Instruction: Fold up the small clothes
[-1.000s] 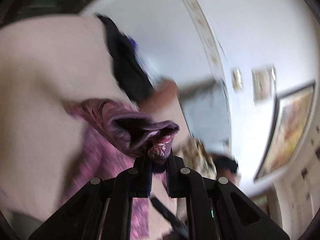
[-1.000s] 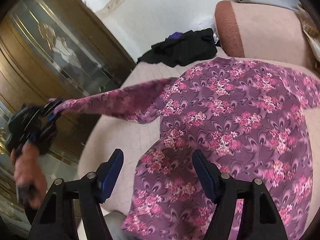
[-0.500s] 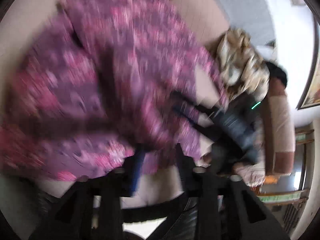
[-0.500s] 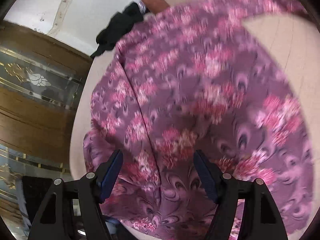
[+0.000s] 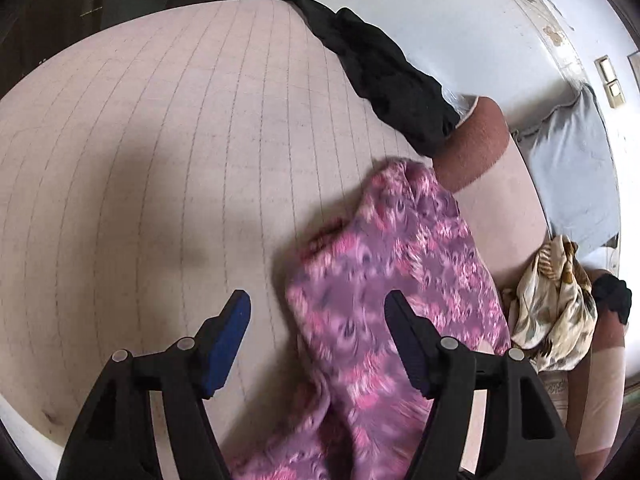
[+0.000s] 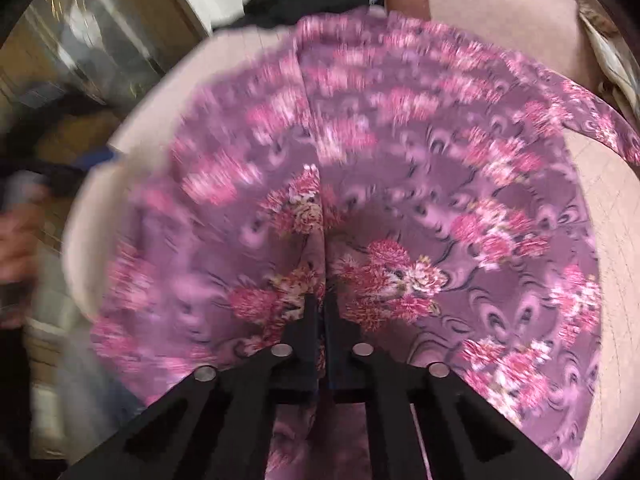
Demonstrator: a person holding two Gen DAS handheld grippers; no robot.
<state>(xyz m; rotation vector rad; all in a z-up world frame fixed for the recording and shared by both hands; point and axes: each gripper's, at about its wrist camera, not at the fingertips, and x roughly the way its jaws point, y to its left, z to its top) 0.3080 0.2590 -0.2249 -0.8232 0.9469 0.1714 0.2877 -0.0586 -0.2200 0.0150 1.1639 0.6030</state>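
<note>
1. The right tongs [image 6: 322, 312], at lower centre, are clamped tight on a pinch of the purple floral garment [image 6: 400, 200].
2. The left tongs [image 5: 318, 320] are opening, with nothing pressed between them.
3. The garment lies on the pink quilted bed [image 5: 160, 160]; black clothing [image 5: 384, 76] sits upper right.

we look down on a pale pink quilted surface [image 5: 168, 152] stitched in a grid, lit from above with soft shadows across it. a terracotta bolster or cushion edge [image 5: 472, 140] sits at its far side. behind it we see a white wall [image 5: 460, 20] with a decorated border strip, and a light switch plate [image 5: 610, 80]. off to one side stands dark wood panelling with gilded glass [image 6: 72, 52].
</note>
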